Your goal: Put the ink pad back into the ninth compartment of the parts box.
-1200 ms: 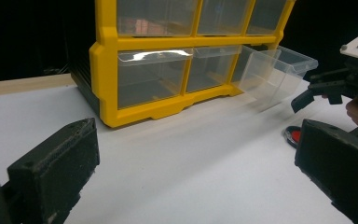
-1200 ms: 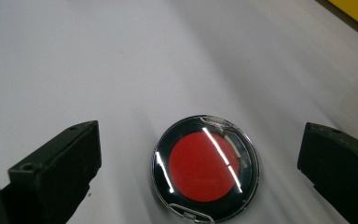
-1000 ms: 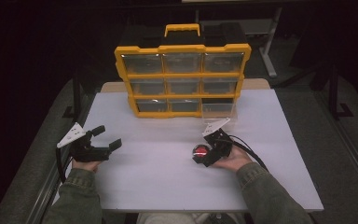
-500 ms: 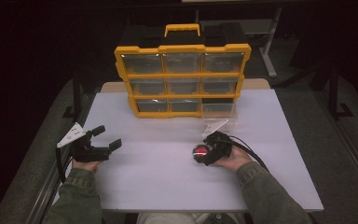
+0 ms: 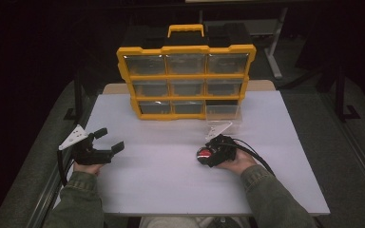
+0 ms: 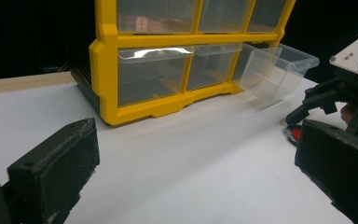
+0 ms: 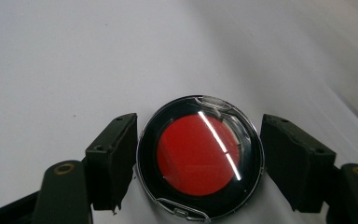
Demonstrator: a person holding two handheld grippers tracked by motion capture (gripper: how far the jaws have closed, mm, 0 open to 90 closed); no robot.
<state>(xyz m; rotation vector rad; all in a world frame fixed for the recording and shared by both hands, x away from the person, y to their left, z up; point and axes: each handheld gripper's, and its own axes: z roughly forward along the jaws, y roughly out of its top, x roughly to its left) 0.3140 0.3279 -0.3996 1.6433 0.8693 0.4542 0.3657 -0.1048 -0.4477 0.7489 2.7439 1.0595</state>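
While one yellow organizer cabinet (image 5: 186,76) stands upright at the far edge of the white table (image 5: 171,185), its front shows nine clear drawers in three rows of three, and one of them, the bottom-right drawer (image 5: 223,111), is pulled partway out toward the person. A single round case (image 7: 200,157) with a clear lid and a red disc inside lies flat on the table, in front of that open drawer and near the person's right hand. Two grippers are in play. The right gripper (image 5: 209,153) is lowered over the case with its jaws spread a little wider than the case: in the right gripper view the left jaw sits just beside or touching the rim, while a narrow gap separates the right jaw from it, so the case is straddled but not clamped. The left gripper (image 5: 105,142) is held at the table's left side, well apart from the cabinet, its jaws wide apart with nothing between them. Compared with half a second ago, both grippers, the case and the open drawer sit in the same places, with no visible shift.
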